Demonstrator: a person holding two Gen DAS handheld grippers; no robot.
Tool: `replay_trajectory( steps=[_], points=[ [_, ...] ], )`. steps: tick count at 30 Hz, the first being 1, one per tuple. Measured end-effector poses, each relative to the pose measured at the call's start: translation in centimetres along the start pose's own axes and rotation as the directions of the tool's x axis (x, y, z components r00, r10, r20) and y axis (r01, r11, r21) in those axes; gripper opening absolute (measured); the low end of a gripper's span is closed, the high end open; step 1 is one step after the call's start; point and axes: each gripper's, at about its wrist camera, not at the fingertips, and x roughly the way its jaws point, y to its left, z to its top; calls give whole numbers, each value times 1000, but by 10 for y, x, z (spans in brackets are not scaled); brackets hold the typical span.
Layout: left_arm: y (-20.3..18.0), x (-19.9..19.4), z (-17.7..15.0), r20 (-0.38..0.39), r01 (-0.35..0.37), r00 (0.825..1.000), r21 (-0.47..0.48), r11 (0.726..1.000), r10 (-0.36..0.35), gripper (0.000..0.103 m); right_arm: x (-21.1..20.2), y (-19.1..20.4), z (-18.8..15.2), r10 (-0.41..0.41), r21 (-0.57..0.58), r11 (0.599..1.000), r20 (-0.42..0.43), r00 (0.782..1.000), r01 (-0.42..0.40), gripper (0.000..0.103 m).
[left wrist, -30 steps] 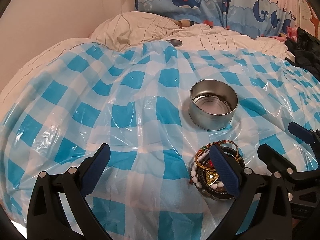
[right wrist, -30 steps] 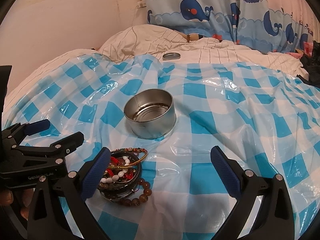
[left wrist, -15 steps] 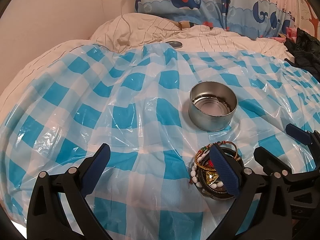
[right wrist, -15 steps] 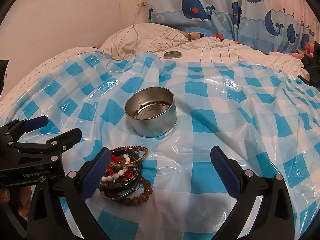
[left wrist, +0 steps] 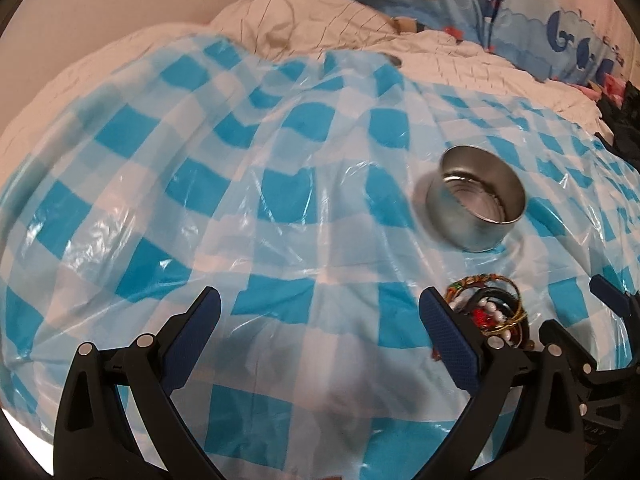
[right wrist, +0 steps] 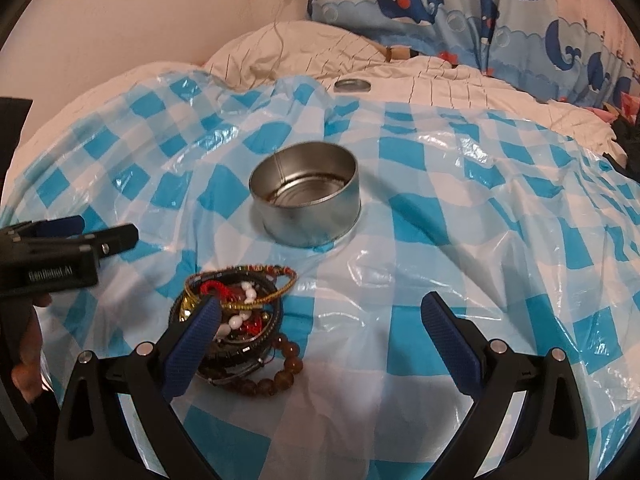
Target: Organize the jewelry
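Note:
A pile of bracelets (right wrist: 240, 312) with gold, red, white and brown beads lies on the blue-checked plastic sheet (right wrist: 460, 208). It also shows in the left wrist view (left wrist: 492, 312), behind my left gripper's right finger. An empty round metal tin (right wrist: 306, 196) stands just beyond the pile, and shows in the left wrist view (left wrist: 476, 198). My left gripper (left wrist: 320, 340) is open and empty, left of the pile. My right gripper (right wrist: 320, 340) is open and empty, its left finger over the pile's near edge.
A metal lid (right wrist: 352, 85) lies on the white quilt (right wrist: 400, 72) beyond the sheet. Whale-print pillows (right wrist: 440, 8) lean at the back. Dark clothes (left wrist: 624, 120) lie at the right edge. A wall (right wrist: 140, 12) runs along the left.
The left gripper has swung left and tilted, so tin and bracelets now sit further right in its view. The right gripper has moved closer to the bracelets.

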Motion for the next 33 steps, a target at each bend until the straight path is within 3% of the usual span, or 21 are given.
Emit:
replay_trajectory(
  steps=[6, 14, 26, 29, 33],
  points=[
    [3, 5, -2, -16, 28, 999, 0, 1000, -28, 95, 7, -1, -1, 1, 8, 1000, -18, 1000, 0, 96],
    [4, 2, -3, -15, 63, 998, -14, 998, -63, 95, 26, -22, 8, 192, 213, 960, -39, 981, -179, 96],
    [23, -5, -7, 2, 58, 998, -43, 997, -58, 95, 59, -28, 17, 273, 343, 909, -58, 960, -238, 94],
    [23, -7, -9, 6, 53, 999, -32, 998, -53, 95, 69, -33, 19, 307, 384, 885, -63, 950, -261, 87],
    [22, -9, -12, 12, 39, 999, -17, 999, -39, 95, 69, -31, 21, 303, 362, 896, -79, 950, -256, 53]
  ],
)
